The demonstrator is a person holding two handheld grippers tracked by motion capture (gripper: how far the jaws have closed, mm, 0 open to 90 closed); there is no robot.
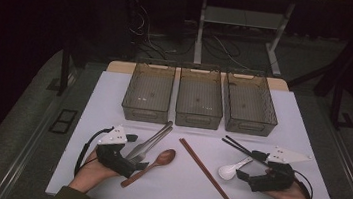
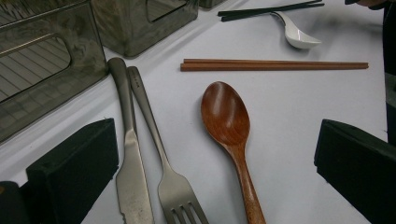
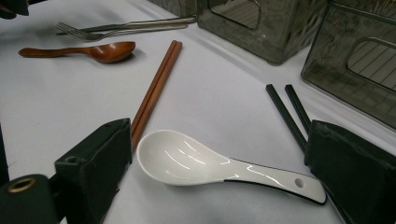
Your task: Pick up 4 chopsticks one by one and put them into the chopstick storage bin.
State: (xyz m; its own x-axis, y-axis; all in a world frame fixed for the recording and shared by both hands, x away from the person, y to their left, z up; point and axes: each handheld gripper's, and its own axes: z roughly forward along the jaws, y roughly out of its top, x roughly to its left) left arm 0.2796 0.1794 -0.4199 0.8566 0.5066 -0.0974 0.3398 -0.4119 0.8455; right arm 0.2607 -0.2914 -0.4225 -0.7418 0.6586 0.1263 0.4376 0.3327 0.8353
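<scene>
Three smoky see-through bins stand side by side at the far edge of the white bench: a left bin, a middle bin and a right bin. Brown chopsticks lie paired and slanted mid-bench. Cables trail over the floor beyond.

A dim room: grey floor, a white-legged desk behind the table, cables tangled beneath.

White spoon, brown wooden spoon, black chopsticks
</scene>
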